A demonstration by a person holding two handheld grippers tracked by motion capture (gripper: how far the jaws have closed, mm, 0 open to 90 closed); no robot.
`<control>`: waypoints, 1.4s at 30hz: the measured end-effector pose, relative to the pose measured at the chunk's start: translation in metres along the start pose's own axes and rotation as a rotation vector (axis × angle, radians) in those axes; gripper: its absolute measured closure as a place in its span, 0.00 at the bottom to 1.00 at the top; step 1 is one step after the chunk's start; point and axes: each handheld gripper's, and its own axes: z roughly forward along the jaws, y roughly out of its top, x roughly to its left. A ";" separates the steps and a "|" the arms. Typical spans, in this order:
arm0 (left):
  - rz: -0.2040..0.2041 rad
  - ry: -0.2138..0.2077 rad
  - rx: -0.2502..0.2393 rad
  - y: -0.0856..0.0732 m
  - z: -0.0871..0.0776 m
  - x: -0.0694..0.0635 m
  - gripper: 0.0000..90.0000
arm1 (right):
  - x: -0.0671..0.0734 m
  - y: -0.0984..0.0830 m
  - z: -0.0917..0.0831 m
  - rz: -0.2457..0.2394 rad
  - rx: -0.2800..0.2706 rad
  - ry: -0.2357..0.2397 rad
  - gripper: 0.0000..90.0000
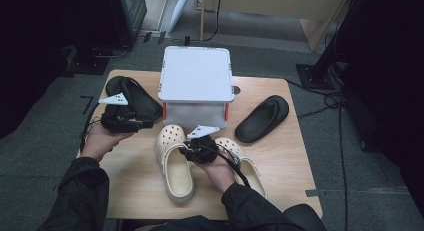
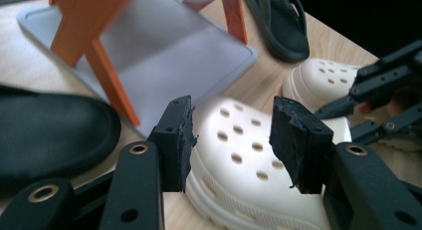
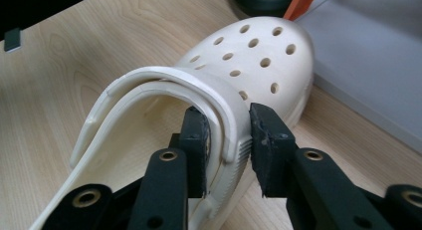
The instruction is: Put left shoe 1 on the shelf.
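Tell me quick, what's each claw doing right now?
Left claw: open, holding nothing, poised over a cream clog.
Right claw: closed on the side wall and strap of the left cream clog.

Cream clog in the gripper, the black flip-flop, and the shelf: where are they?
Cream clog [image 3: 259, 51], right gripper view, on its holed toe.
Black flip-flop [image 1: 262, 118], high view, on its footbed.
Shelf [image 1: 196, 73], high view, on its white top.

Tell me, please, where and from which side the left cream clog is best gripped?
Grip the left cream clog at its side wall by the strap hinge, coming from the heel end. The right gripper is closed there now: the thin upright wall and strap fit between the jaws, whereas the rounded toe looks too wide.
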 end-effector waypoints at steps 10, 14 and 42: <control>0.031 -0.045 -0.013 0.023 0.000 -0.005 0.61 | -0.001 -0.001 -0.005 0.011 -0.012 -0.015 0.83; 0.068 -0.054 -0.013 0.035 -0.002 -0.006 0.62 | -0.001 0.000 -0.009 0.020 -0.014 -0.028 0.83; 0.096 -0.064 -0.016 0.082 0.036 0.020 0.67 | -0.002 0.012 -0.013 0.014 -0.040 -0.104 0.77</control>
